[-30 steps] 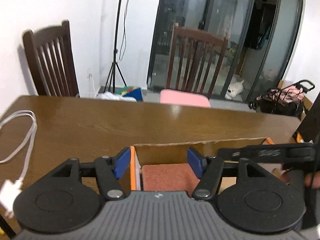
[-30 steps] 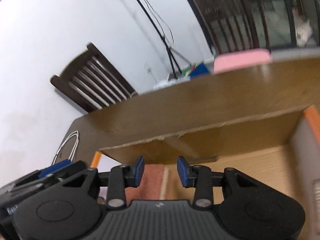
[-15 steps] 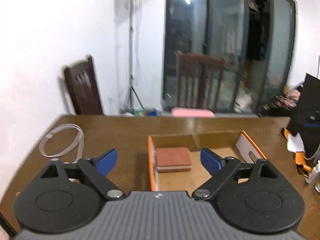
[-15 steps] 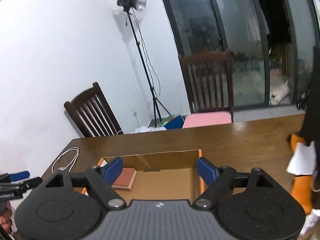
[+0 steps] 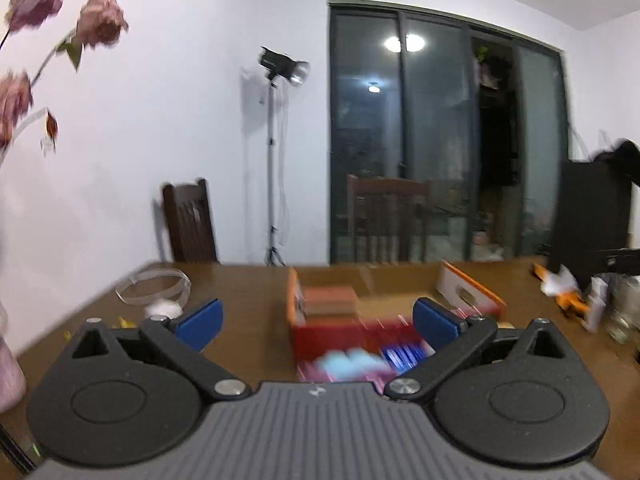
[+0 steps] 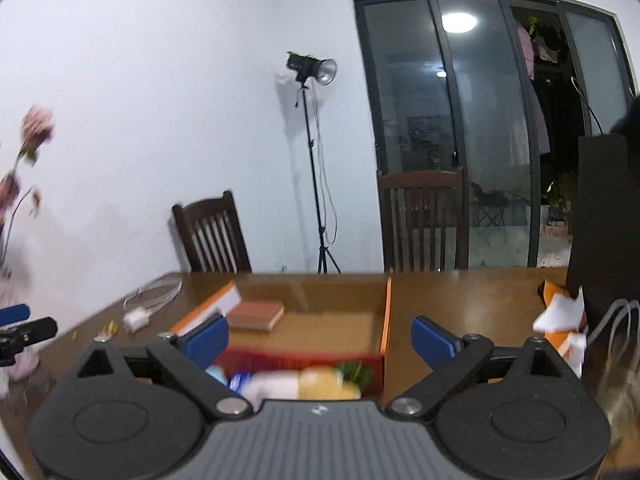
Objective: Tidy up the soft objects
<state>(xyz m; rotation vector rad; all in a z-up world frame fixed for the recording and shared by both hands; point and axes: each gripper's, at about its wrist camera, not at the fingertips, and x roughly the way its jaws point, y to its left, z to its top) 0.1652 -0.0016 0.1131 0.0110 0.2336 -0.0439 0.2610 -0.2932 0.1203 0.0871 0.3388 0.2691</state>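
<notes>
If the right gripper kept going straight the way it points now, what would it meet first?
Probably the open cardboard box on the table: the right gripper, jaws open and empty, points over its near red wall towards the folded reddish cloth. Depth is uncertain.

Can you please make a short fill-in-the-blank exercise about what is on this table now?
1. The folded reddish cloth lies inside the cardboard ____.
2. The jaws of the right hand-held gripper are ____, with nothing held between them.
3. The white cable lies on the wooden ____.
4. Behind the table stand two dark wooden ____.

Missing words: box; open; table; chairs
</notes>
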